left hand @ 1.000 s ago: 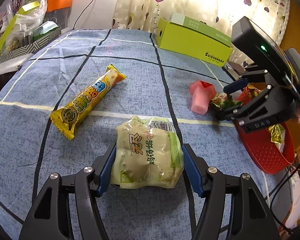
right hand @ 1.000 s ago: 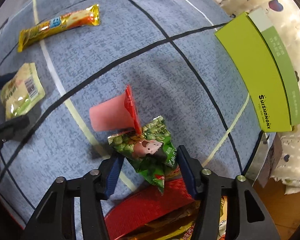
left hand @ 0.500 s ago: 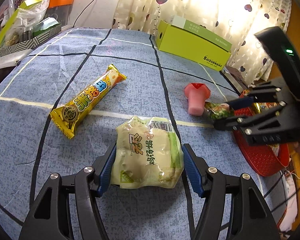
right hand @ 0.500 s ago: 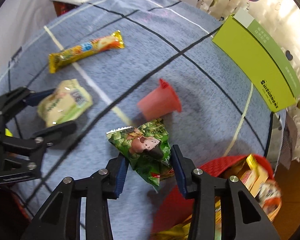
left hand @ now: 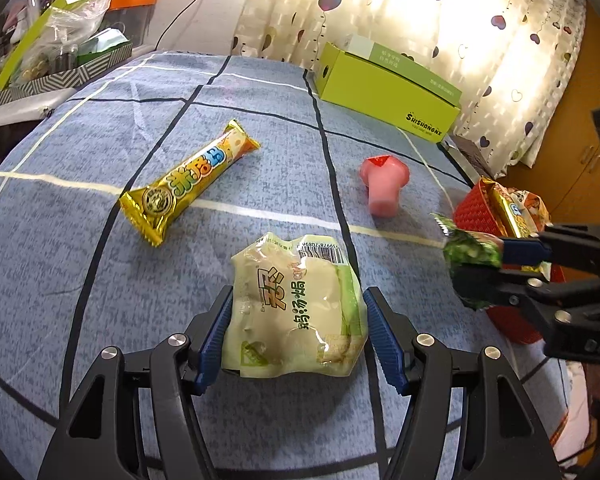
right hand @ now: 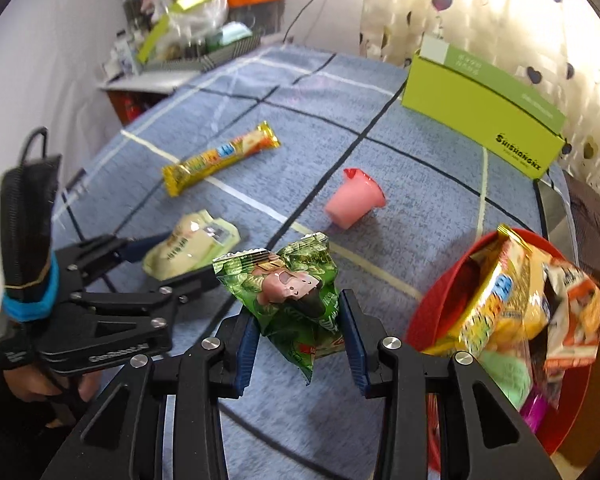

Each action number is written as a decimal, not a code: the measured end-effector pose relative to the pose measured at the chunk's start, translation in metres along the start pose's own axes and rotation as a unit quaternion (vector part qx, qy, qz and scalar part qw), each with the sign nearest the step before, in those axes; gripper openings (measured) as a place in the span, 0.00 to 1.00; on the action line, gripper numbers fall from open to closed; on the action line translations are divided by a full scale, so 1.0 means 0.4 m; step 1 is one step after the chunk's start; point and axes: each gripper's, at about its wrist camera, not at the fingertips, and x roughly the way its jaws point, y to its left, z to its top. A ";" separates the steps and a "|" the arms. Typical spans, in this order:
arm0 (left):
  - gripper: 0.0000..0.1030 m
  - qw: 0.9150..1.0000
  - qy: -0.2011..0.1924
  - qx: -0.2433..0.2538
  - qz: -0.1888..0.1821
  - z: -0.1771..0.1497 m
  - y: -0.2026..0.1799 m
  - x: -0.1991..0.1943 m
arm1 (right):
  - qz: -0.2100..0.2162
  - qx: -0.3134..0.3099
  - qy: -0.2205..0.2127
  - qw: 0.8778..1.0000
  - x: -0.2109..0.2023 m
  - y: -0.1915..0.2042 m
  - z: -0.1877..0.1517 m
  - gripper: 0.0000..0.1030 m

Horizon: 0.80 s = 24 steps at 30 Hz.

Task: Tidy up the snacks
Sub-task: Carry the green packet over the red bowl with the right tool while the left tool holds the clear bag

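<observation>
My left gripper is shut on a pale yellow-green snack pouch low over the blue tablecloth; the pouch also shows in the right wrist view. My right gripper is shut on a green snack packet and holds it in the air to the left of the red basket, which holds several snack packs. The packet also shows in the left wrist view. A yellow wafer bar and a pink jelly cup lie on the cloth.
A lime-green cardboard box stands at the table's far edge. A cluttered side shelf with a patterned tray and bags lies beyond the left edge. Curtains hang behind. The red basket sits at the table's right edge.
My right gripper has lifted the green packet off the cloth and swung it back toward the red basket. My left gripper has stayed shut on the pouch in the same place.
</observation>
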 end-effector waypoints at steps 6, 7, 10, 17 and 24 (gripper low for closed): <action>0.62 1.000 -0.003 0.004 0.005 -0.007 -0.017 -0.035 | 0.005 0.024 -0.038 0.999 -0.073 0.001 -0.031 0.35; 0.62 1.000 -0.006 0.006 0.006 -0.005 -0.022 -0.043 | 0.006 0.028 -0.043 0.999 -0.084 -0.001 -0.037 0.35; 0.62 1.000 -0.015 0.011 0.008 0.001 -0.039 -0.068 | 0.002 0.037 -0.057 0.998 -0.115 -0.008 -0.054 0.35; 0.62 0.999 -0.029 0.034 0.001 0.010 -0.093 -0.106 | -0.012 0.062 -0.081 0.995 -0.179 -0.039 -0.095 0.35; 0.62 0.998 -0.035 0.057 -0.010 0.015 -0.152 -0.126 | -0.028 0.088 -0.099 0.991 -0.228 -0.083 -0.133 0.35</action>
